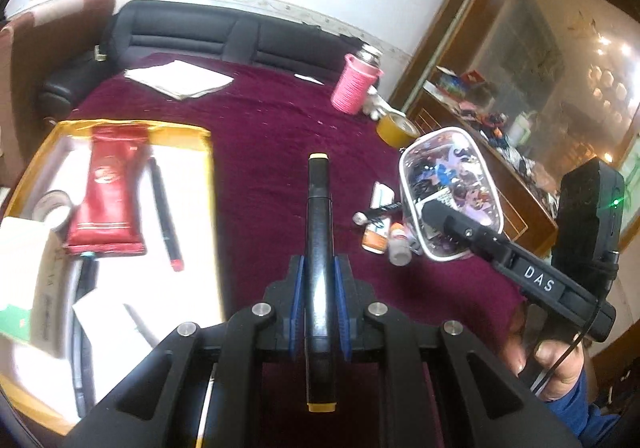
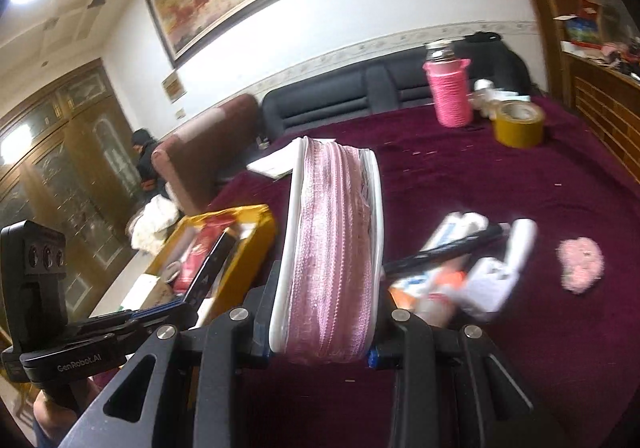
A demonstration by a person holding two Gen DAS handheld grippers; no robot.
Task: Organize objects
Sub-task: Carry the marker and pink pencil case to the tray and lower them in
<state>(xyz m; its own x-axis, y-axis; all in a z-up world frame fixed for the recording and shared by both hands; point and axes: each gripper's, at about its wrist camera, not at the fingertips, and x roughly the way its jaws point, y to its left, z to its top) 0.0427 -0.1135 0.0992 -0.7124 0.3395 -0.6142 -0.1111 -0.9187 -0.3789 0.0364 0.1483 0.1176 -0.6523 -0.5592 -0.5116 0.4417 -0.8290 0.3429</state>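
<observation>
Marker (image 1: 319, 248), black with yellow end caps, is clamped between the fingers of the left gripper (image 1: 319, 288); its long axis runs straight along the line the gripper points, one cap projecting well ahead of the fingertips, the other behind them. It is carried above the maroon-covered bench (image 1: 272, 135), clear of the surface.

Pouch (image 2: 334, 248), clear-sided with a pink zipper band, is gripped by the right gripper (image 2: 320, 344). Its fingers press on the two flat faces, zipper edge facing the camera, and the pouch stands upright off the bench. In the left wrist view the pouch lies ahead and to the right of the marker tip, near but apart.

Yellow-rimmed tray (image 1: 180, 125) lies ahead-left of the marker and already holds a red packet (image 1: 106, 191) and a pen (image 1: 166, 215). Judgement: the left hand is the nearer to the tray; whether the marker belongs in the tray or the pouch cannot be told.
</observation>
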